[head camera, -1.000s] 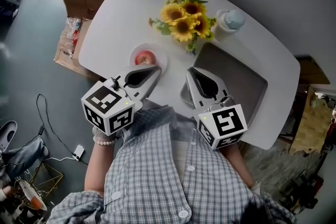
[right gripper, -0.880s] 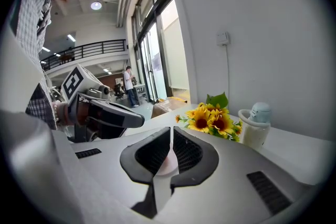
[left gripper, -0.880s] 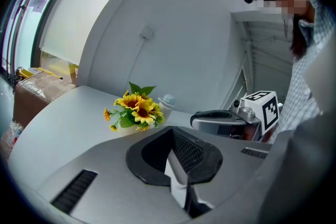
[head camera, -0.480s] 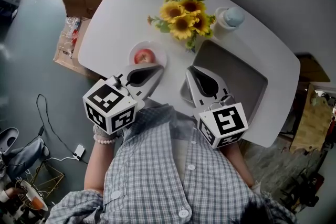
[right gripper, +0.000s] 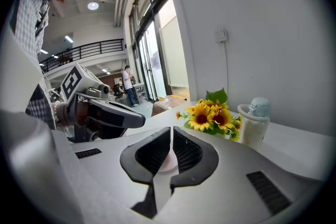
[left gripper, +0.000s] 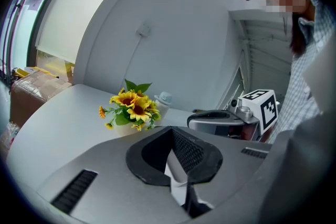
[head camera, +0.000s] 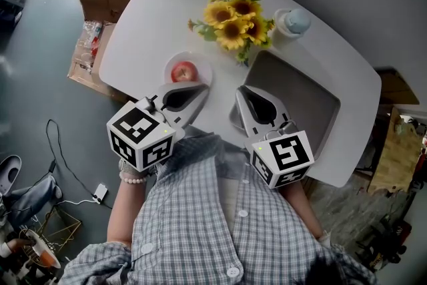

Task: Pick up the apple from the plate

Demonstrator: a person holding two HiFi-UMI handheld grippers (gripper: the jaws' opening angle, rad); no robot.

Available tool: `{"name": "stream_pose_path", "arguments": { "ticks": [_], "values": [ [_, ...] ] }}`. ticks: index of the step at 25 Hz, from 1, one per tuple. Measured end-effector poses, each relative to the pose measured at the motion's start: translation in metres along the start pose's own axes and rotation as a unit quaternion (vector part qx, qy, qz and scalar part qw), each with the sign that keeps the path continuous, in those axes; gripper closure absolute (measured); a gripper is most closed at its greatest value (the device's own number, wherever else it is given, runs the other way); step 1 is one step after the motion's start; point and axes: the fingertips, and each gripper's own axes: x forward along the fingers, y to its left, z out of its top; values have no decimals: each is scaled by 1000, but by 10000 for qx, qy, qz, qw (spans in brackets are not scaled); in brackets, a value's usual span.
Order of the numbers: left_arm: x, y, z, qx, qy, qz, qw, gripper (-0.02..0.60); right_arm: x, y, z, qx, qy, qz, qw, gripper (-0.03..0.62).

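No shift since before: left tongs and right tongs closed, empty; apple round, red.

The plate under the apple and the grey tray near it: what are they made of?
The plate looks like glazed ceramic or plastic: smooth, pale, with a thin rim. The tray looks like matte grey plastic: a dull, even surface with no shine. Neither is certain.

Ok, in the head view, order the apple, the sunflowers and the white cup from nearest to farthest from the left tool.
1. Apple, on the plate just ahead of the left tool.
2. Sunflowers, mid-table, further right.
3. White cup, far right, beyond them.
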Motion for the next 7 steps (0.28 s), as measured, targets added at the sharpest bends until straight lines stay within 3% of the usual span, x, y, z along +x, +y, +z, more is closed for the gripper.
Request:
{"name": "stream_pose_path", "arguments": {
  "ticks": [7],
  "values": [
    [2, -2, -3, -11, 66, -63, 10000, 572, 2, 1, -4, 7, 61, 21, 10000, 562]
  ]
}}
